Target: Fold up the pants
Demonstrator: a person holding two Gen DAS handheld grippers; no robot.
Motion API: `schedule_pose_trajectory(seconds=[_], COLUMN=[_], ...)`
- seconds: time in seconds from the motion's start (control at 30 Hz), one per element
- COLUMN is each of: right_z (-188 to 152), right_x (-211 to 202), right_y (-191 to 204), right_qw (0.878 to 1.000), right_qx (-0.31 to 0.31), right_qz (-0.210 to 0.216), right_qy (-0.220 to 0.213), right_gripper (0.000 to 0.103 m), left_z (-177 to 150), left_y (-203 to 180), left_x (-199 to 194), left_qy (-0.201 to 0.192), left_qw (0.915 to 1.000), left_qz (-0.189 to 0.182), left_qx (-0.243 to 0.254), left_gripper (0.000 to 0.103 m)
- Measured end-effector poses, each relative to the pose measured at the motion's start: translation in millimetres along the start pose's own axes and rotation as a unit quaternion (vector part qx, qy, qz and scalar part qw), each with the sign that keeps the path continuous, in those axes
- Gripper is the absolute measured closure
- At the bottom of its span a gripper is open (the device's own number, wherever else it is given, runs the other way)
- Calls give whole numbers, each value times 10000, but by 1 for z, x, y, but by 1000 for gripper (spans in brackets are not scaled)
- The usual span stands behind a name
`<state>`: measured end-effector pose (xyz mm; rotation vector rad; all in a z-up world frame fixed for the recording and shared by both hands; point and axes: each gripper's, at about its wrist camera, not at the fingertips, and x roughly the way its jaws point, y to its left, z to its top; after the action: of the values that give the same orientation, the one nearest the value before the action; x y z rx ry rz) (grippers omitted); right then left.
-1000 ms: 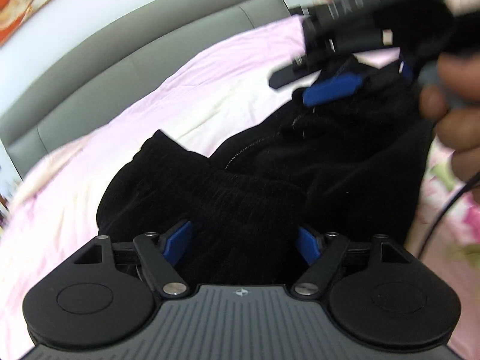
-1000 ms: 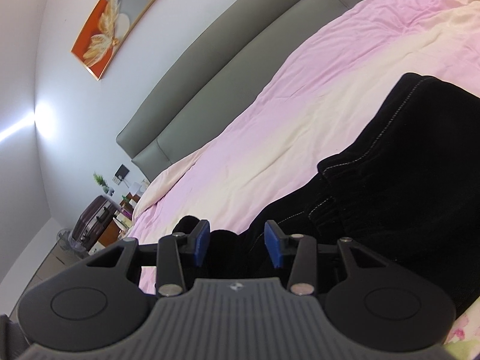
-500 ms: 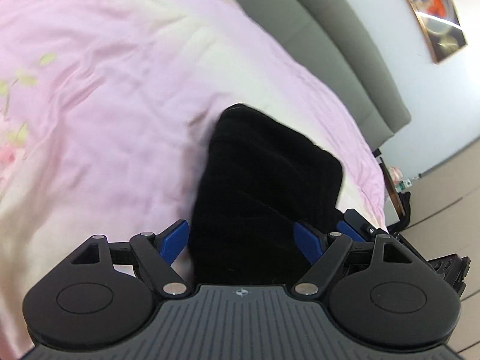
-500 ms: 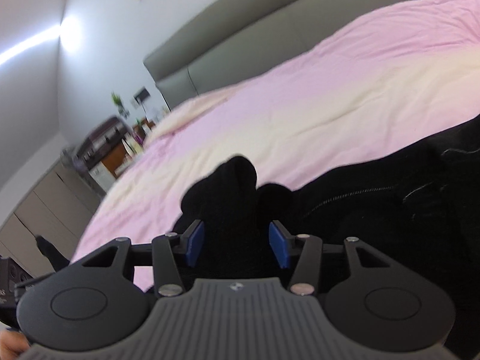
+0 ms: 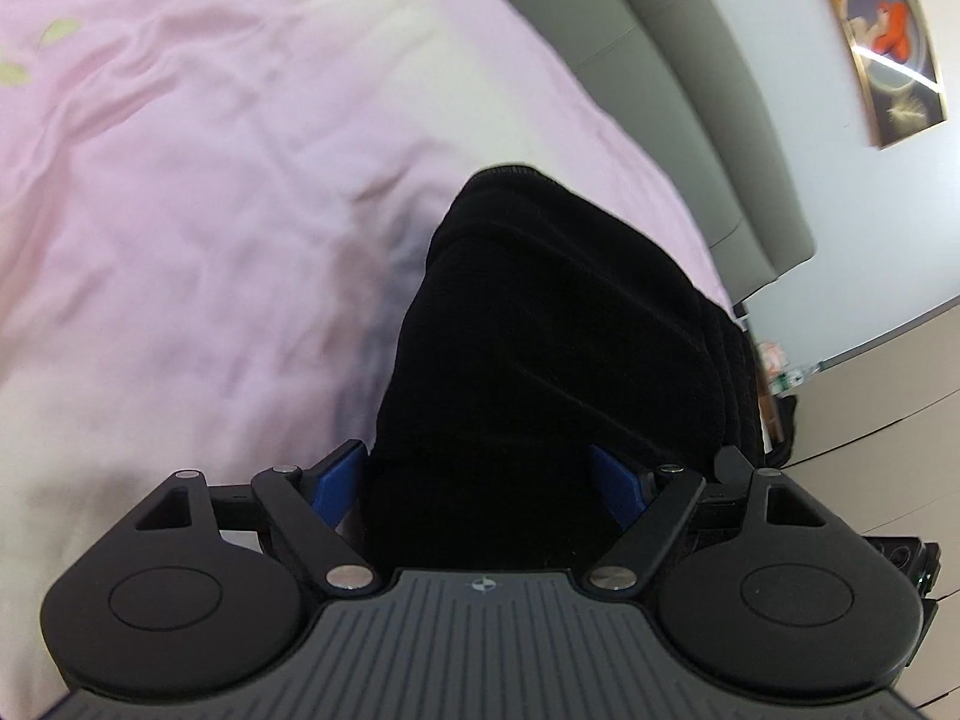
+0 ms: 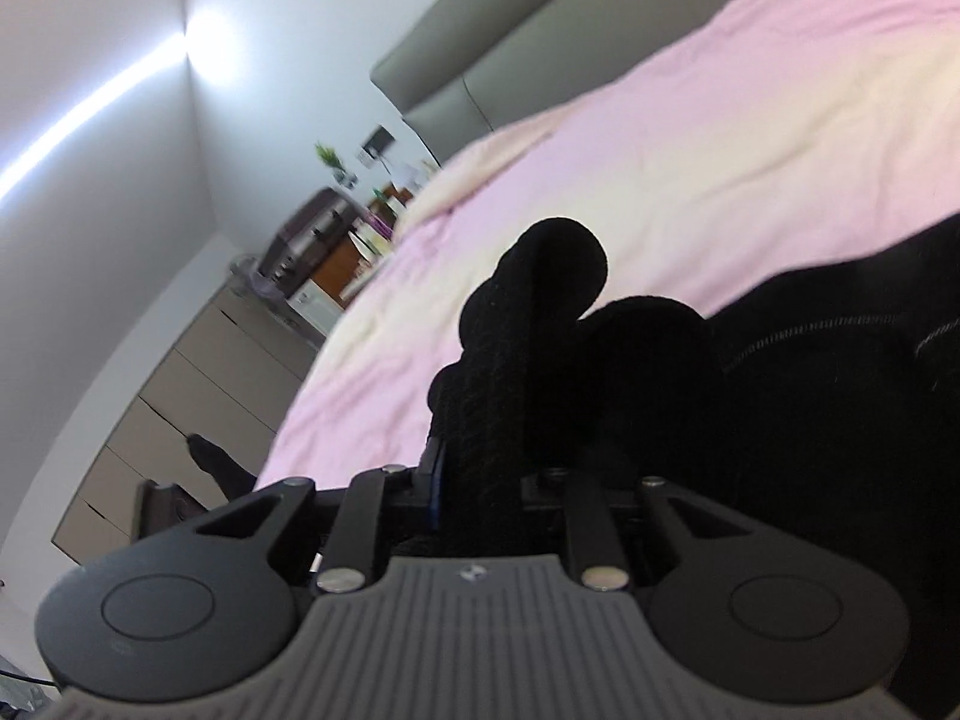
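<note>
The black pants lie bunched on the pink bed sheet. In the left wrist view my left gripper stands wide open, its blue pads either side of a thick fold of the pants that fills the gap. In the right wrist view my right gripper is shut on a bunched edge of the pants, which sticks up past the fingers; the rest of the fabric spreads to the right.
A grey padded headboard runs along the bed's far side, also in the right wrist view. A framed picture hangs on the wall. A bedside table with clutter and drawers stand left of the bed.
My right gripper has closed on the pants' edge. My left gripper swung around from facing the right gripper to the sheet and headboard, staying open around the fold.
</note>
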<state>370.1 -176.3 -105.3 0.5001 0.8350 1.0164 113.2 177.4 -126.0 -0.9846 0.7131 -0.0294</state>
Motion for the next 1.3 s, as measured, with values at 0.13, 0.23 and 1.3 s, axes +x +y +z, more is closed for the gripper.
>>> schedule_pose_trajectory(seconds=[0.13, 0.23, 1.3], right_z=[1, -13, -44], right_x=[-20, -2, 20], right_y=[-19, -45, -19], right_qw=[9987, 9941, 9941], right_qx=[500, 746, 788], right_qz=[-40, -769, 152], right_qy=[-122, 173, 723], right_gripper=[88, 87, 71], left_z=[-6, -10, -9], left_y=[-9, -9, 4], left_x=[-3, 16, -17], left_qy=[-19, 287, 400], left_qw=[9998, 9993, 9946], left_qz=[-172, 153, -608], left_qx=[111, 184, -741], left_gripper=[11, 14, 67])
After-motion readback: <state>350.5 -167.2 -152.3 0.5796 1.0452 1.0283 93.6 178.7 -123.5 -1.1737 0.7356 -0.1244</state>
